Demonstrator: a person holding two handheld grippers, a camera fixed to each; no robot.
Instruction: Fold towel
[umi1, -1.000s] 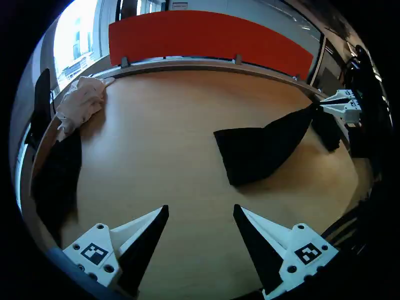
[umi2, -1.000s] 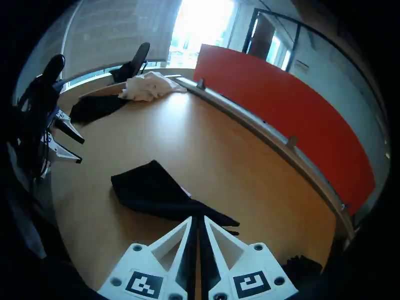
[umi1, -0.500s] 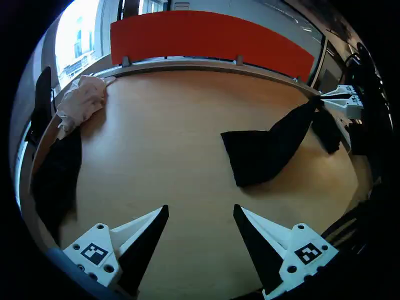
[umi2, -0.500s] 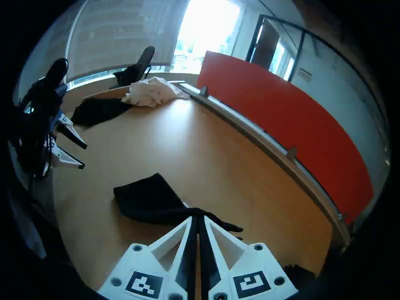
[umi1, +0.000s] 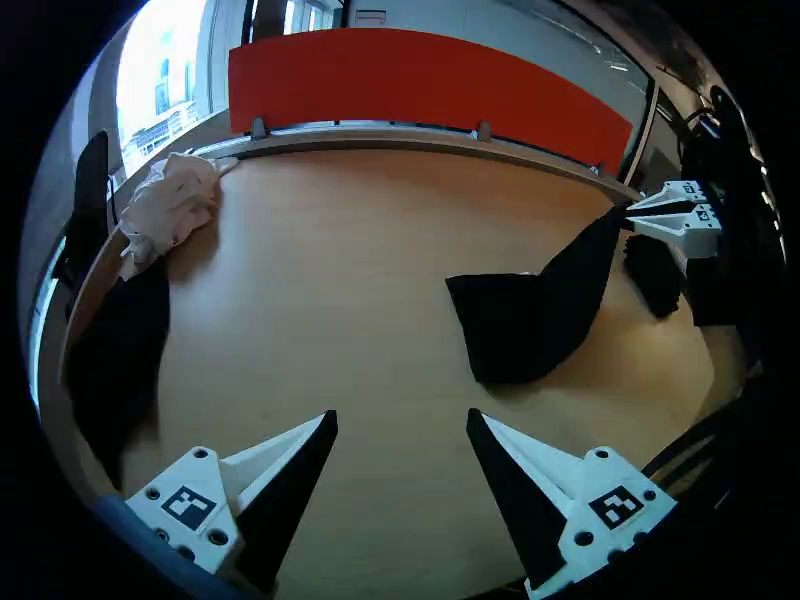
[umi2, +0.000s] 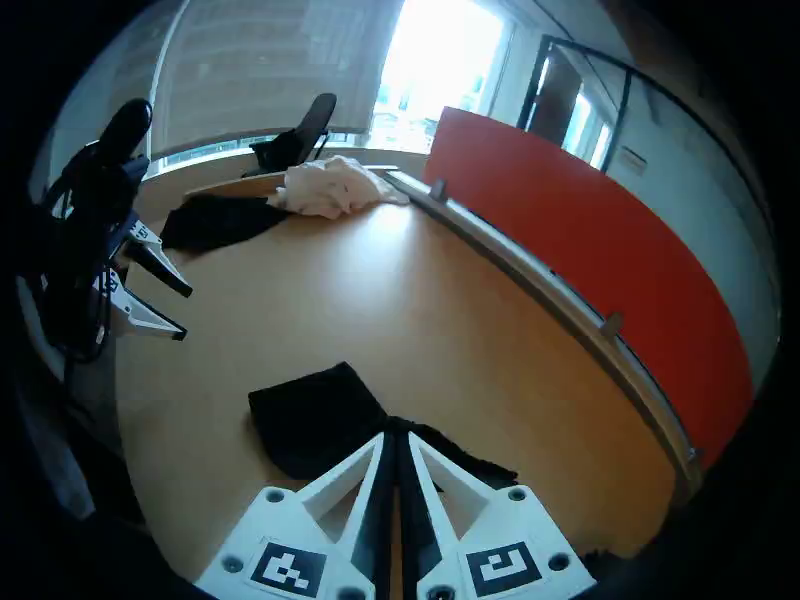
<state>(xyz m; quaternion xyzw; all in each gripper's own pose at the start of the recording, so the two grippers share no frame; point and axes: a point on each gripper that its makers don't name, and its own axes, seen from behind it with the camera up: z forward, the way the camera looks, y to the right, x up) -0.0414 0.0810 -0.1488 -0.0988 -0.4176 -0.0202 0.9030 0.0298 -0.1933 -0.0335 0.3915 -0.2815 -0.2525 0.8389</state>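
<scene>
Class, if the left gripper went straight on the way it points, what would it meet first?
The left gripper would probably meet the bare table first, just beside the black towel; depth is unclear.

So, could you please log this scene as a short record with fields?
Surface: light wooden table
Towel: black cloth towel, one corner lifted, the rest lying on the table
Right gripper: shut on the towel's raised corner
Left gripper: open, empty, above the table
Other cloths: pale crumpled cloth at the far corner; dark cloth beside it
Backdrop: red divider panel along the far edge
</scene>
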